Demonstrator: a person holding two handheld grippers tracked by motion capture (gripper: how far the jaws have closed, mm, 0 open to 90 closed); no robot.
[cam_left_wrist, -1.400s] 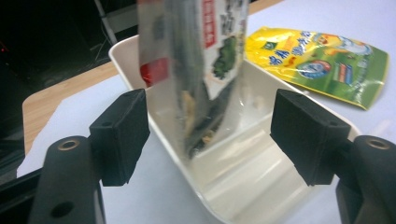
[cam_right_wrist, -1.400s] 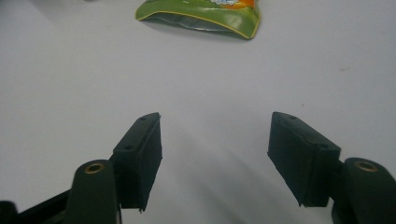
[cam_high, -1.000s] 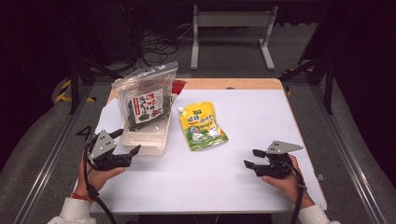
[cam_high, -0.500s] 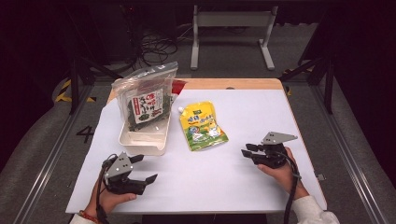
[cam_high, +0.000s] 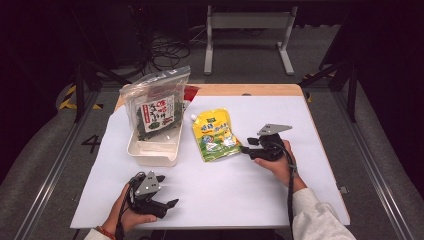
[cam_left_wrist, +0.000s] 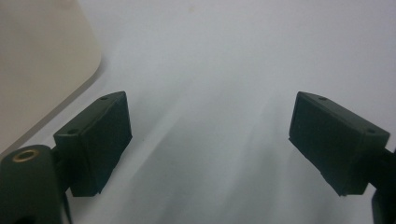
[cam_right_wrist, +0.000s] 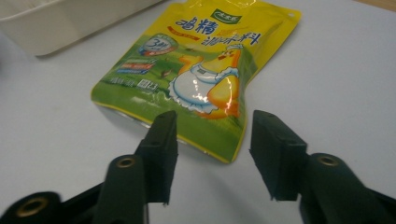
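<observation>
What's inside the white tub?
A clear bag with dark green stuff and a red-and-white label stands in the white tub, leaning back and sticking out well above its rim. The bag's bottom and the tub's floor are hidden by the tub's wall.

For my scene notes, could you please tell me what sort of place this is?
Probably a lab or recording workspace: a white-covered table on dark carpet, loose cables on the floor behind it, and a metal stand beyond.

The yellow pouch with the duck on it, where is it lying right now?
In the high view the yellow pouch lies flat mid-table, just right of the white tray, with the right gripper at its right edge.
</observation>
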